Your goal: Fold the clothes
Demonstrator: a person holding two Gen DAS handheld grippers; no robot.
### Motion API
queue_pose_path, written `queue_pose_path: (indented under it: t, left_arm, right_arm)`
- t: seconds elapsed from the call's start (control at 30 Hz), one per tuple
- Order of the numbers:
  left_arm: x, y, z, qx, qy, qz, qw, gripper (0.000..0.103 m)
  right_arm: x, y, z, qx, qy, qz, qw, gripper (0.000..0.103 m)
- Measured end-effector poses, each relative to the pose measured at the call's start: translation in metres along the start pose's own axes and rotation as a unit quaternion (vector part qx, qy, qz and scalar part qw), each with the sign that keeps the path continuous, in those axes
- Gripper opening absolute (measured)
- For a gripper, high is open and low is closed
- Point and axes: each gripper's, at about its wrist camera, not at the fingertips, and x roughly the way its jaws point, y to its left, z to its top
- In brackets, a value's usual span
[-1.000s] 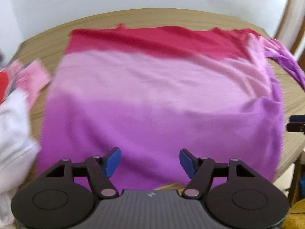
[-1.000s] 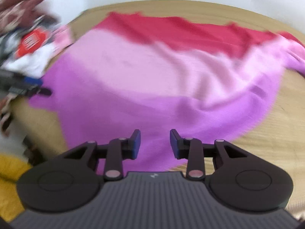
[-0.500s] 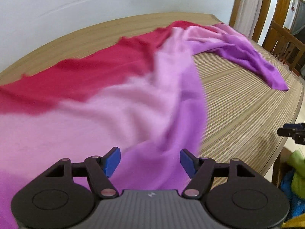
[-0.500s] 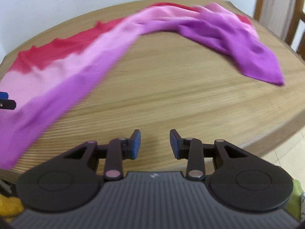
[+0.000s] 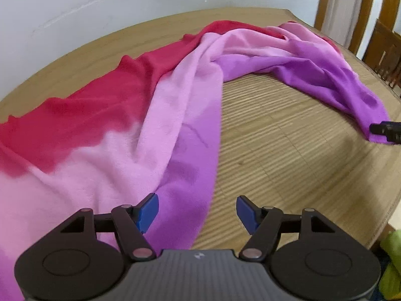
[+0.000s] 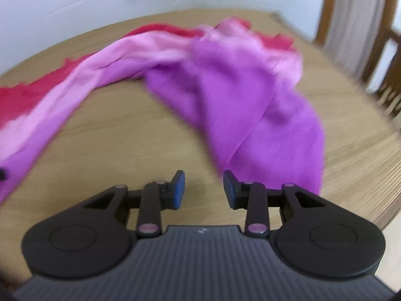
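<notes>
A garment banded in red, pale pink and purple (image 5: 175, 105) lies spread on a wooden table (image 5: 288, 150), with a long purple sleeve (image 5: 333, 80) trailing off to the right. My left gripper (image 5: 198, 212) hangs open over the garment's purple side edge, nothing between its blue pads. In the right wrist view the same sleeve (image 6: 250, 115) lies bunched on the table, blurred. My right gripper (image 6: 204, 188) stands open just short of the sleeve's near end, its pads apart over bare wood. The right gripper's tip (image 5: 386, 130) shows by the sleeve end in the left wrist view.
A white wall runs behind the table. At the far right stand a wooden frame (image 5: 371, 7) and a chair back (image 5: 386, 50). The table's rounded edge (image 5: 386, 215) falls away at the right, with something green (image 5: 393, 258) below it.
Both grippers have swept to the right along the garment, from over its body to its side edge and sleeve. The pile of other clothes at the left has left view. Jaws unchanged.
</notes>
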Motion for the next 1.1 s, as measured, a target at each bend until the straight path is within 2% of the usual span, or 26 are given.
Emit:
queue_pose_path:
  t: [0.07, 0.2, 0.3, 0.33, 0.37, 0.4, 0.43, 0.47, 0.5, 0.63, 0.7, 0.8, 0.87, 0.9, 0.93, 1.0, 1.03, 1.07, 1.1]
  left_arm:
    - [0.01, 0.001, 0.002, -0.009, 0.003, -0.007, 0.9999, 0.071]
    - [0.029, 0.002, 0.003, -0.024, 0.02, -0.006, 0.9995, 0.07]
    - [0.043, 0.006, 0.003, -0.051, 0.036, -0.001, 0.998, 0.066]
    - [0.045, 0.007, 0.004, -0.06, 0.036, 0.004, 0.9975, 0.057]
    - [0.048, 0.009, 0.005, -0.069, 0.037, 0.009, 0.9969, 0.049]
    - [0.05, 0.01, 0.006, -0.077, 0.038, 0.012, 0.9962, 0.042]
    - [0.049, 0.01, 0.009, -0.081, 0.043, 0.013, 0.9957, 0.017]
    - [0.048, 0.011, 0.011, -0.085, 0.047, 0.013, 0.9952, 0.003]
    - [0.043, 0.01, 0.012, -0.088, 0.05, 0.01, 0.9948, 0.003]
    - [0.011, 0.002, 0.009, -0.092, 0.051, -0.001, 0.9945, 0.003]
    - [-0.009, -0.007, 0.004, -0.093, 0.054, -0.007, 0.9942, 0.003]
    - [-0.026, -0.026, -0.006, -0.094, 0.07, -0.019, 0.9929, 0.003]
    - [-0.03, -0.042, -0.011, -0.086, 0.081, -0.018, 0.9929, 0.003]
    - [-0.03, -0.048, -0.013, -0.083, 0.083, -0.009, 0.993, 0.003]
    - [-0.03, -0.052, -0.014, -0.083, 0.085, -0.002, 0.9929, 0.004]
    - [-0.028, -0.053, -0.013, -0.104, 0.083, 0.004, 0.991, 0.004]
    - [-0.027, -0.054, -0.013, -0.114, 0.082, 0.007, 0.9901, 0.004]
    - [-0.026, -0.054, -0.011, -0.12, 0.079, 0.012, 0.9896, 0.004]
    - [-0.025, -0.054, -0.009, -0.125, 0.077, 0.018, 0.989, 0.004]
  right_arm:
    - [0.015, -0.004, 0.01, 0.003, 0.007, -0.033, 0.999, 0.037]
    - [0.046, -0.014, 0.02, -0.017, 0.031, -0.06, 0.998, 0.037]
    - [0.061, -0.023, 0.025, 0.001, 0.036, -0.054, 0.998, 0.036]
    - [0.065, -0.027, 0.029, 0.011, 0.036, -0.045, 0.998, 0.035]
    - [0.068, -0.03, 0.033, 0.02, 0.036, -0.034, 0.999, 0.016]
    - [0.068, -0.036, 0.038, 0.027, 0.032, -0.031, 0.999, 0.005]
    - [0.069, -0.042, 0.045, 0.034, 0.027, -0.029, 0.999, 0.006]
    - [0.065, -0.049, 0.051, 0.04, 0.015, -0.034, 0.999, 0.006]
    - [0.06, -0.06, 0.06, 0.046, -0.002, -0.043, 0.998, 0.006]
    - [0.024, -0.133, 0.11, 0.064, -0.085, -0.123, 0.987, 0.004]
    - [0.008, -0.174, 0.133, 0.068, -0.117, -0.184, 0.974, 0.003]
    - [-0.005, -0.227, 0.154, 0.06, -0.136, -0.265, 0.953, 0.003]
    - [-0.006, -0.252, 0.159, 0.052, -0.135, -0.302, 0.942, 0.004]
    - [-0.005, -0.261, 0.159, 0.046, -0.129, -0.298, 0.945, 0.006]
    - [-0.003, -0.265, 0.157, 0.041, -0.12, -0.269, 0.955, 0.007]
    - [0.005, -0.259, 0.146, 0.021, -0.091, -0.168, 0.981, 0.009]
    - [0.014, -0.25, 0.139, 0.007, -0.069, -0.114, 0.991, 0.02]
    - [0.023, -0.239, 0.132, -0.005, -0.052, -0.07, 0.996, 0.036]
    - [0.034, -0.224, 0.125, -0.017, -0.042, -0.031, 0.999, 0.042]
